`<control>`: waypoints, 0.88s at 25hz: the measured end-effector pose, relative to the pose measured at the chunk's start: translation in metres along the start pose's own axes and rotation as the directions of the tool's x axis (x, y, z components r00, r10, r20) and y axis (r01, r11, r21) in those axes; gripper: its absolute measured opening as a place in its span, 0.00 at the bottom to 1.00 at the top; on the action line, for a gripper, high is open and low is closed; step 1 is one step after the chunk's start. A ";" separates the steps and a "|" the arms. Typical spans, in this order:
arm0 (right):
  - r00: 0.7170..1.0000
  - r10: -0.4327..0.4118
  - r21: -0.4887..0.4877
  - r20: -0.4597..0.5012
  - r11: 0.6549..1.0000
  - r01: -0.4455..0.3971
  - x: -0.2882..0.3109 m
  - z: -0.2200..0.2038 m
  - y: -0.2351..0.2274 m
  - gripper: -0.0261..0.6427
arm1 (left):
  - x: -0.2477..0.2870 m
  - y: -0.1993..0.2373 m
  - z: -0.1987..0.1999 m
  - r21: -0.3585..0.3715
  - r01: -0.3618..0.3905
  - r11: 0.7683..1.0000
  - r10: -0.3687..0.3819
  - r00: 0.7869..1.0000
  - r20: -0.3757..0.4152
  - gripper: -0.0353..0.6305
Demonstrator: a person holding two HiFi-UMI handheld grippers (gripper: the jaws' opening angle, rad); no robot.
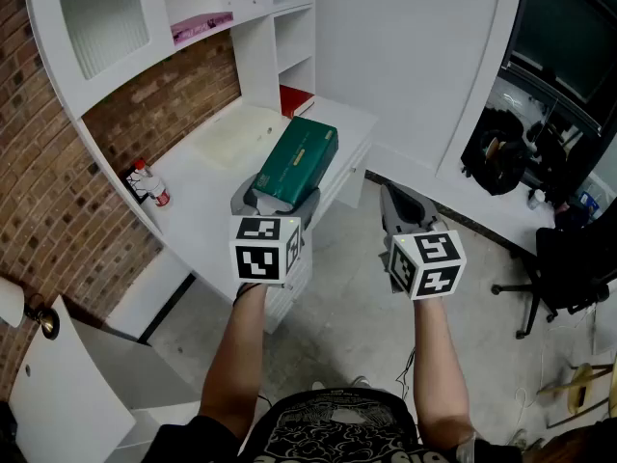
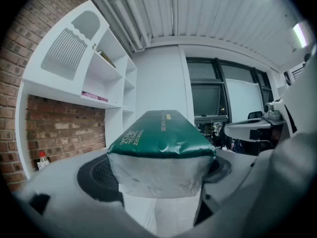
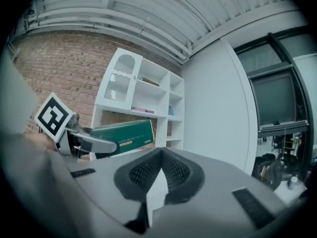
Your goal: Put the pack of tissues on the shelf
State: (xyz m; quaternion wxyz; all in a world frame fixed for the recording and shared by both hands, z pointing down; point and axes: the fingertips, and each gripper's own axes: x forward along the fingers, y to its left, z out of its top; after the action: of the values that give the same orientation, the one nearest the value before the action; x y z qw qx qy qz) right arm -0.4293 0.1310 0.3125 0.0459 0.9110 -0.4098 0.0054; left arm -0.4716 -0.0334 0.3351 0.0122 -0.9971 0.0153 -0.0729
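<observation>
- Item 1: pack of tissues [image 1: 303, 155], green wrapper. Its near end is clamped between the wide-spread jaws of the left gripper [image 1: 280, 201]. It is held roughly level over the front edge of the white desk [image 1: 207, 196], below the shelf unit [image 1: 255, 13].
- Item 2: right gripper [image 1: 393, 201], jaws together with nothing between them, off the desk's corner, above the floor.
- Item 3: 1 red-capped bottle [image 1: 154, 187], on the desk by the brick wall [image 1: 58, 191].

White desk [image 1: 193, 231] bears a red-capped bottle [image 1: 151, 184] and red book [image 1: 294, 99] — shelf [image 1: 258, 10] holds pink item [image 1: 200, 26].
</observation>
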 end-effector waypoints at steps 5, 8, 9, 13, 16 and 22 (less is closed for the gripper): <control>1.000 -0.011 0.004 0.003 1.000 0.011 0.007 -0.001 -0.006 0.04 | 0.010 0.002 0.000 0.002 0.001 1.000 -0.001 1.000 0.004 0.72; 1.000 -0.014 0.008 0.004 1.000 0.014 0.011 -0.003 -0.013 0.04 | 0.019 -0.001 -0.001 0.008 0.004 1.000 -0.004 1.000 -0.002 0.72; 1.000 -0.016 0.009 0.003 1.000 0.015 0.013 -0.004 -0.016 0.04 | 0.023 -0.002 -0.002 0.010 0.007 1.000 -0.007 1.000 -0.005 0.72; 1.000 -0.010 0.011 -0.008 1.000 0.010 0.024 -0.010 -0.027 0.04 | 0.039 -0.004 -0.002 0.010 0.009 1.000 -0.008 1.000 -0.011 0.73; 1.000 -0.005 0.022 -0.014 1.000 0.005 0.033 -0.016 -0.042 0.04 | 0.056 -0.008 -0.002 0.009 0.003 1.000 -0.003 1.000 -0.016 0.73; 1.000 0.029 0.040 -0.001 0.999 -0.029 0.062 -0.019 -0.080 0.04 | 0.107 -0.022 -0.004 0.010 -0.015 1.000 0.015 0.999 -0.033 0.72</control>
State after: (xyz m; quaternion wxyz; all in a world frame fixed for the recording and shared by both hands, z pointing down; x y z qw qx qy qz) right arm -0.3280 0.1393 0.3277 0.0277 0.9057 -0.4228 0.0149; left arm -0.3659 -0.0148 0.3553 0.0172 -0.9956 0.0224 -0.0893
